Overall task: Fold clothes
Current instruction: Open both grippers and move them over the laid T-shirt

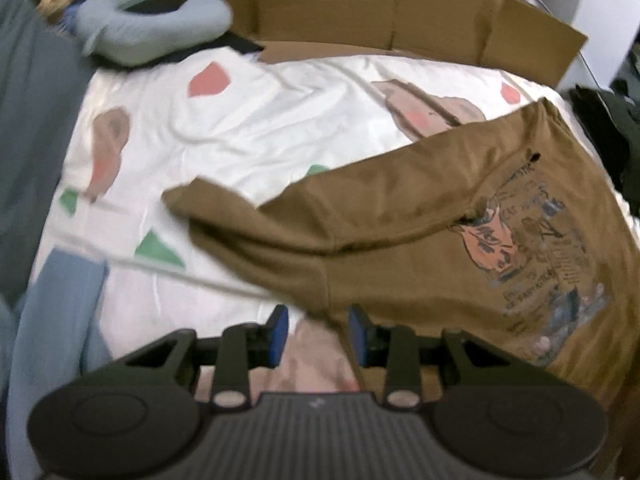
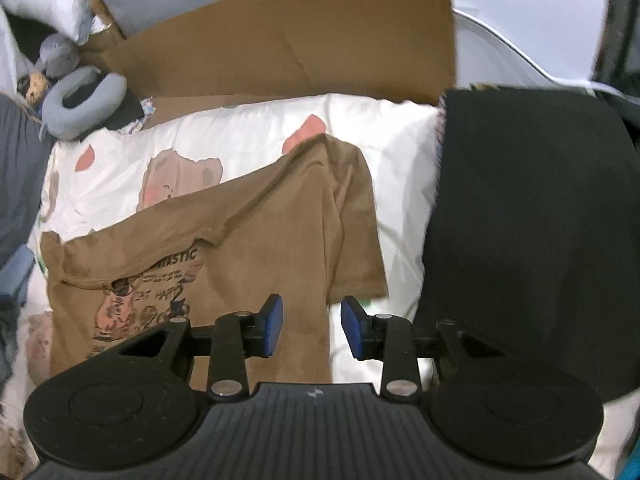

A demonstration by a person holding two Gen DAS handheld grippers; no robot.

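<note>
**A:** Talk me through it. Where's the shirt?

**B:** The brown shirt lies on the bed, on the white quilt with the bear print, towards the near edge. It's laid out flat, print side up, so I can work its edges from both sides.

**A:** And your tools?

**B:** My left tool hangs over the shirt's near edge on one side. Its blue pads are spread, with a bit of the brown edge showing in the gap, but nothing is pressed. My right tool is over the opposite side edge, where the cloth meets the quilt. Jaws parted there too, nothing pinched.

**A:** Why one on each side?

**B:** I reckon it's so I can catch both side edges and keep the fold square.

**A:** How does the shirt look?

**B:** Soft, matte brown, short sleeves. One sleeve sticks out towards the middle of the bed, a bit rumpled. The other sleeve lies folded with long creases. There's a cartoon print with lettering on the chest, too blurred to read in full.

**A:** Anything crowding you?

**B:** A black cloth sits at the bed's edge just beside the shirt, and a cardboard box along the far edge.
</note>
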